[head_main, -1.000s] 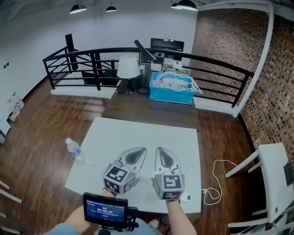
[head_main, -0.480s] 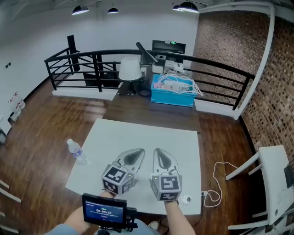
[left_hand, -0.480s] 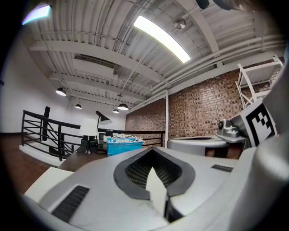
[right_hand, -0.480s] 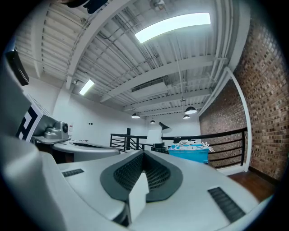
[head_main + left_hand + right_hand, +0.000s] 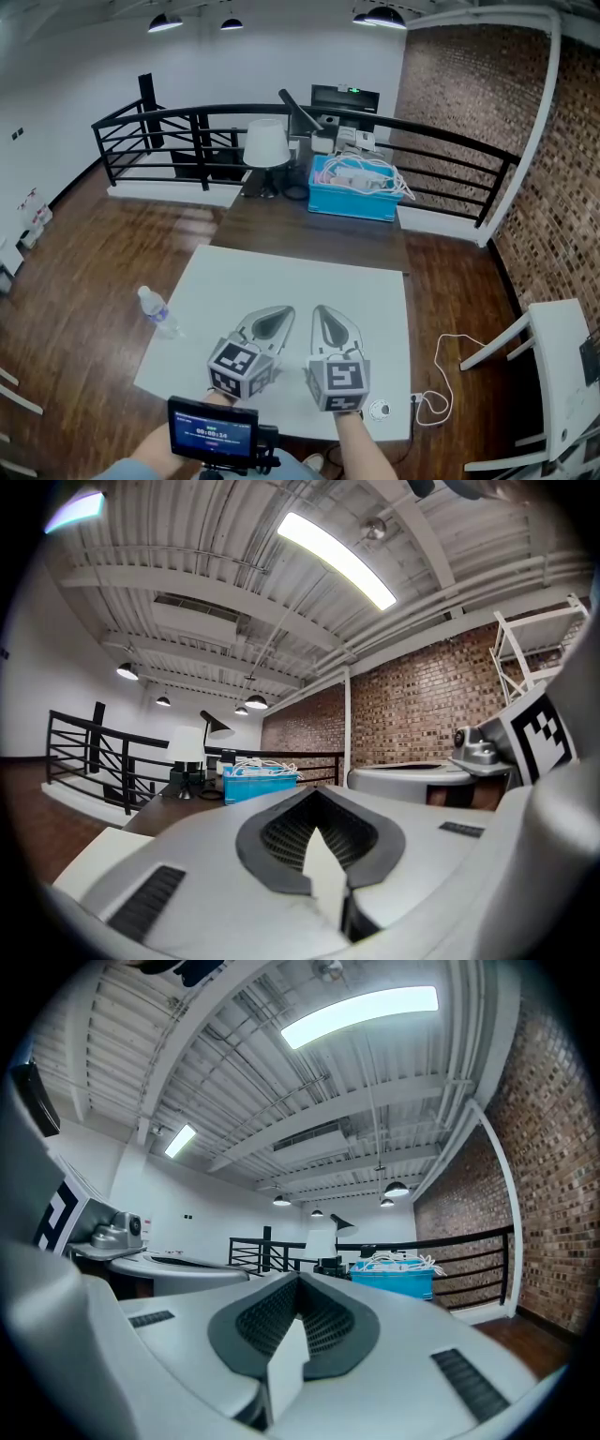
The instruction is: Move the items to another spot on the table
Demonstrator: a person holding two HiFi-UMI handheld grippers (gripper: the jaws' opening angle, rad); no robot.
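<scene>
Left gripper [image 5: 284,314] and right gripper [image 5: 322,311], jaws clenched on nothing, lie side by side over the white table [image 5: 281,272]; the water bottle [image 5: 159,313] stands at its left edge, either awaiting transfer or already relocated.

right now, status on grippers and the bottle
Left gripper and right gripper shut, empty, side by side over the white table. Water bottle upright at table's left edge, ungripped. Nothing between.
</scene>
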